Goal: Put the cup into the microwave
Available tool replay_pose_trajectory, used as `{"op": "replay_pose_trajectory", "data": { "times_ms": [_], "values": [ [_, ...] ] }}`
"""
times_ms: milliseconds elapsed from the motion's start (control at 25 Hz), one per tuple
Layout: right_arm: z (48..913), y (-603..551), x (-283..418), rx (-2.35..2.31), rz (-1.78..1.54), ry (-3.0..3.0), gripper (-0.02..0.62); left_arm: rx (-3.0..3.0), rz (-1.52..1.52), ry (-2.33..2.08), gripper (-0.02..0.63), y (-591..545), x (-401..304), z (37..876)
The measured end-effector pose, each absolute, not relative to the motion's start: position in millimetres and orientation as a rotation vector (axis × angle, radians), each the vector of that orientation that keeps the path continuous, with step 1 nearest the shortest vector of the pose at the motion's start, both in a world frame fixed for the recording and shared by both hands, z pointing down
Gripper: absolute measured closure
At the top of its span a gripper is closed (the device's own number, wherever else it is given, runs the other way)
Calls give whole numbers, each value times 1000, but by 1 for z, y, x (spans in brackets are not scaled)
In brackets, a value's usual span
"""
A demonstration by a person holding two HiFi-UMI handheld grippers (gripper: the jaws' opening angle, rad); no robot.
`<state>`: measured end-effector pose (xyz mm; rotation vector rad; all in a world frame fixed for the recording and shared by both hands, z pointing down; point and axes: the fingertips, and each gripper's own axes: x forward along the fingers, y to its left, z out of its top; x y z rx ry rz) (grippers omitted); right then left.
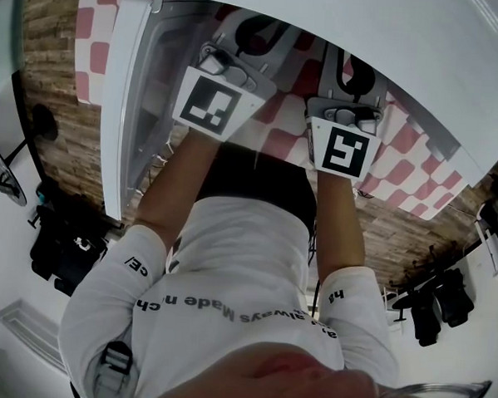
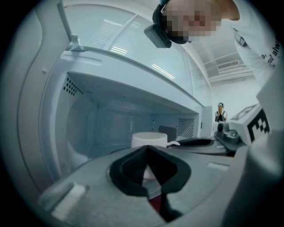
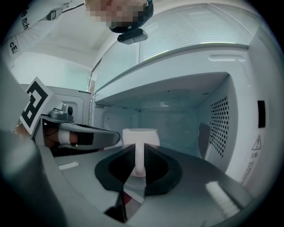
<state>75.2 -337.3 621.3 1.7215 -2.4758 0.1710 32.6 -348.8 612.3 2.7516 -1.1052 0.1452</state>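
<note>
Though unseen overhead, cup (image 3: 140, 136) inside microwave (image 3: 230, 84)

The cup (image 3: 140, 135) looks like glossy white ceramic. The microwave (image 3: 222, 126) cavity is smooth painted metal, perforated at 3 o'clock. The right gripper (image 3: 140, 153) has a matt grey plastic shell and black matt pads (image 3: 119, 169).

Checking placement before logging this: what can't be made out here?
- The cup: hidden in the head view by the microwave top.
- Its base: covered by the jaws in both gripper views, so set down or not is unclear.
- Whether the left gripper touches the cup: unclear in either gripper view.
- Its contents: rim seen side-on.
</note>
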Motion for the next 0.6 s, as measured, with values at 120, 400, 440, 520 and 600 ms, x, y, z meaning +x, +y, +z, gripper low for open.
{"op": "replay_pose_trajectory", "data": {
  "times_ms": [120, 400, 440, 520, 600],
  "values": [
    [625, -339, 74, 1708, 177, -2477, 554, 2742, 155, -1105, 603, -349, 31, 617],
    [628, -340, 75, 1714, 177, -2482, 554, 2744, 157, -1114, 603, -351, 30, 618],
    [629, -340, 76, 1706, 180, -2484, 552, 2743, 160, -1114, 603, -350, 30, 619],
    [633, -337, 77, 1670, 171, -2481, 552, 2738, 165, -1111, 603, -348, 30, 620],
    [636, -337, 78, 1649, 170, -2474, 549, 2736, 172, -1108, 603, -346, 29, 619]
  ]
}}
